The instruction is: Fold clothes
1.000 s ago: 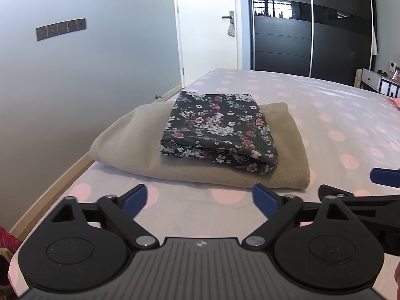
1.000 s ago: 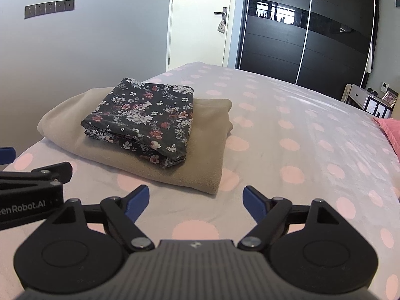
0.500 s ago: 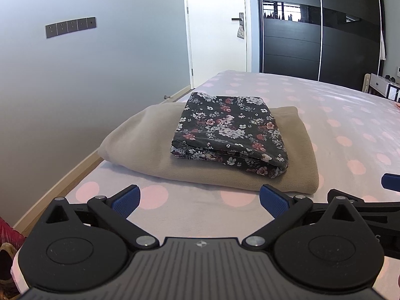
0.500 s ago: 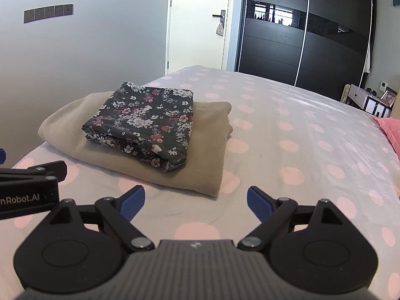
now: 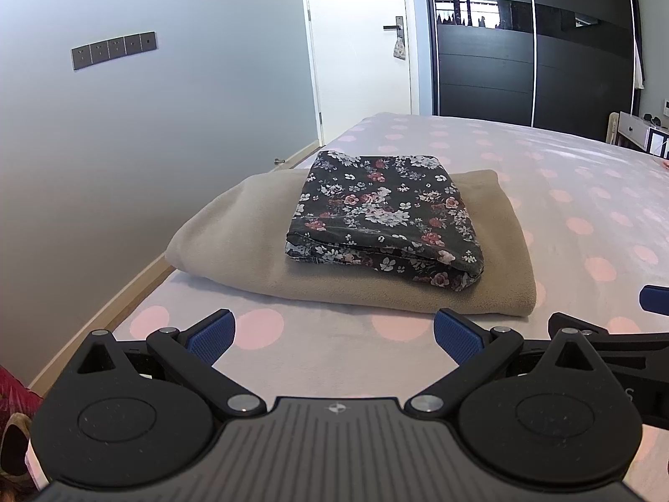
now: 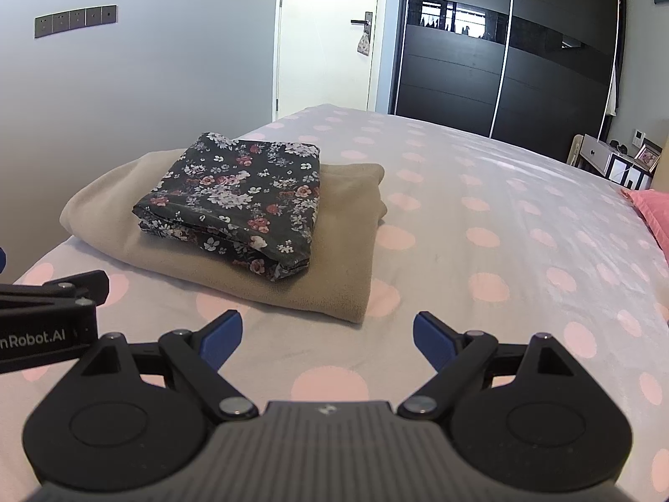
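Now we hold both tools back from a finished-looking pile: over the last second the two wrist views have pulled slightly away and risen, so the pile sits a little farther up and the door (image 5: 359, 37) behind it shows more fully, while nothing on the bed has shifted. Our left gripper (image 5: 333, 334) has its blue pads spread wide apart with nothing between them, hovering over the polka-dot bedsheet (image 5: 585, 192) near the bed's front edge. Our right gripper (image 6: 327, 336) is likewise spread and empty, just beside the left one, whose black body pokes into the right view's lower left. The floral garment (image 5: 382, 209), dark with pink and white flowers, lies folded into a neat rectangle, resting on top of a beige blanket (image 5: 234, 234) that is itself folded flat. Both sit near the bed's left edge, close to the front left corner, beside the grey wall (image 5: 146, 125). A pink pillow (image 6: 648, 209) peeks in at the bed's right edge, and a dark wardrobe (image 6: 501, 62) stands at the far end of the room. We judge that the fold on this garment is complete, and that this retreat with empty, parted pads marks the end of the step or a pause before fetching another piece.
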